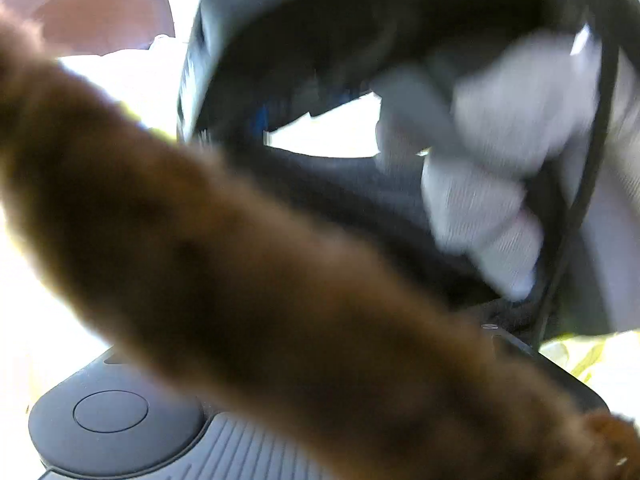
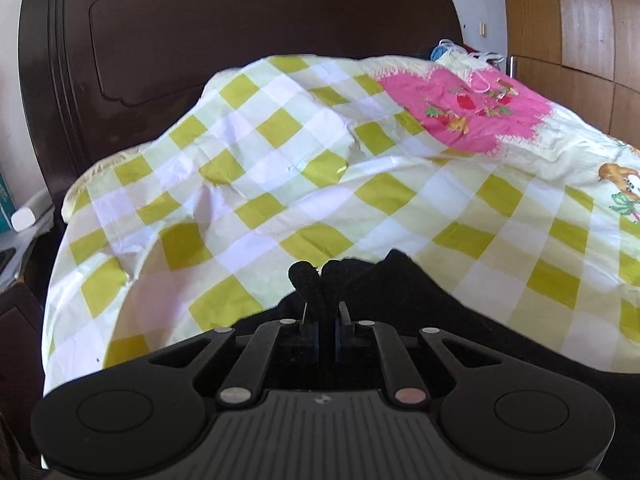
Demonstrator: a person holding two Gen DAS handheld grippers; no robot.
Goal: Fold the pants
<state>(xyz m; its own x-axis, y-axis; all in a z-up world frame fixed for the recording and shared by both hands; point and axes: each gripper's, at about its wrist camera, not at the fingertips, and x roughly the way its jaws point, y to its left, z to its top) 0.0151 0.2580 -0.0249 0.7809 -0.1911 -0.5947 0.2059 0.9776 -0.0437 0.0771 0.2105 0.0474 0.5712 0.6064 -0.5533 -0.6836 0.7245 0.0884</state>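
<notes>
The pants show as a blurred, fuzzy brown band [image 1: 248, 264] running from upper left to lower right right in front of the left wrist camera. It covers my left gripper's fingers, and only the gripper's dark body [image 1: 112, 412] shows below it. In the right wrist view the same cloth looks black [image 2: 384, 284]. There my right gripper [image 2: 318, 280] is shut, with the fuzzy fabric pinched between and wrapped over its fingertips, low over the bed.
A yellow-and-white checked sheet [image 2: 280, 184] with a pink strawberry patch [image 2: 468, 108] covers the bed. Behind it stands a dark headboard [image 2: 200, 32], with wooden cupboard doors [image 2: 580, 20] at right. A white-gloved hand [image 1: 500, 168] holds a dark blurred device [image 1: 320, 40].
</notes>
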